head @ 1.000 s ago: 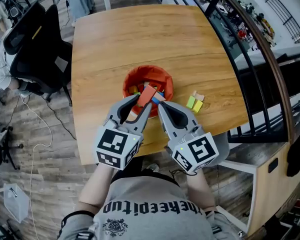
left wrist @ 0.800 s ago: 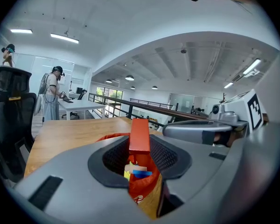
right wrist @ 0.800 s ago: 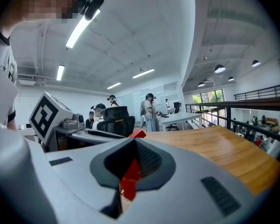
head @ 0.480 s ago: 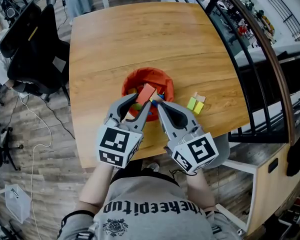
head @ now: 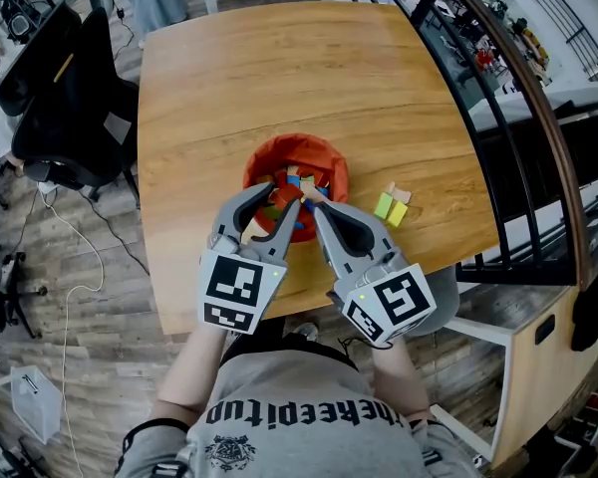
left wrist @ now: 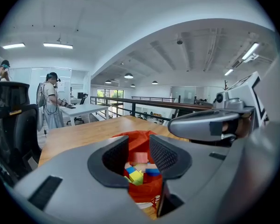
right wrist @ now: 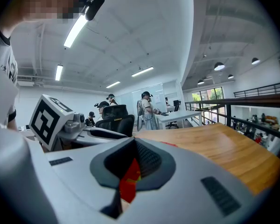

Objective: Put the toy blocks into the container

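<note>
The left claw hangs open at the near rim of the red bin, nothing between its pads (blocks lie inside). The right claw is closed and empty. Loose blocks sit on the table, right of the bin.

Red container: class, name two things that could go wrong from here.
1. The left gripper and right gripper crowd the near rim of the red container; pulling away could snag and tip it.
2. The green blocks lie loose on the table to its right; a shut right gripper might knock them away.
</note>
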{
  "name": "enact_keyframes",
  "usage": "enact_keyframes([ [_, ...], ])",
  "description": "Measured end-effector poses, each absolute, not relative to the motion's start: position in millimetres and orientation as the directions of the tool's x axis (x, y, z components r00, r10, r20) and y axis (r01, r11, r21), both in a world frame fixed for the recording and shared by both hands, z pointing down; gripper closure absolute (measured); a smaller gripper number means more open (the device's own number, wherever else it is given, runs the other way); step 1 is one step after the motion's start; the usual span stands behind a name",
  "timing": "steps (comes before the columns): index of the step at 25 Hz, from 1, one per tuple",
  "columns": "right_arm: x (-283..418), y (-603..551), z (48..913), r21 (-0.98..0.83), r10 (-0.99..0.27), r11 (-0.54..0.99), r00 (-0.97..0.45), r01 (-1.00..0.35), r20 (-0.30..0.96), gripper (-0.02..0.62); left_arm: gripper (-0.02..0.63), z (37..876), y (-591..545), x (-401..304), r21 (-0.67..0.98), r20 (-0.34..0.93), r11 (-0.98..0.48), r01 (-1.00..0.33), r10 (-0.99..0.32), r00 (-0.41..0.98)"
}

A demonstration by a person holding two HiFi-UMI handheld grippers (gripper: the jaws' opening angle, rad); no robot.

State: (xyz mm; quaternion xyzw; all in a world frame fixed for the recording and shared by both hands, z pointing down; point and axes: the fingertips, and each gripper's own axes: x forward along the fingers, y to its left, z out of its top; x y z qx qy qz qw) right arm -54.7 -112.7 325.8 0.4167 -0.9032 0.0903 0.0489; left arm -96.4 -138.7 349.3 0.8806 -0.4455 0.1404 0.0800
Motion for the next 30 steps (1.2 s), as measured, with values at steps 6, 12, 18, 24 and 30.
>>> enact_keyframes([
  [6, -54.9, -111.5, 323.9, -0.121, -0.743, 0.638, -0.650, -0.760, 0.159, 0.584, 0.460, 349.2, -137.4, -95.7, 0.010, 0.323, -0.594, -0.804, -0.759, 0.565],
  [12, -52.8, -109.6, 321.9, -0.119, -0.747, 0.635, -0.645, -0.764, 0.157, 0.584, 0.534, 345.9, -136.0, -94.5, 0.006, 0.317, -0.584, -0.812, -0.769, 0.556],
  [18, -43.3, -105.2, 318.8, -0.113, -0.764, 0.616, -0.626, -0.780, 0.155, 0.584, 0.583, 339.3, -132.5, -86.1, -0.012, 0.301, -0.594, -0.805, -0.769, 0.563],
  [24, -28.3, -97.3, 316.8, -0.110, -0.789, 0.585, -0.595, -0.804, 0.150, 0.584, 0.592, 332.3, -122.4, -66.2, -0.007, 0.282, -0.643, -0.766, -0.736, 0.616],
  [30, -9.1, -92.6, 316.4, -0.109, -0.823, 0.538, -0.549, -0.836, 0.147, 0.584, 0.592, 328.0, -115.6, -41.6, -0.016, 0.265, -0.698, -0.716, -0.694, 0.670],
])
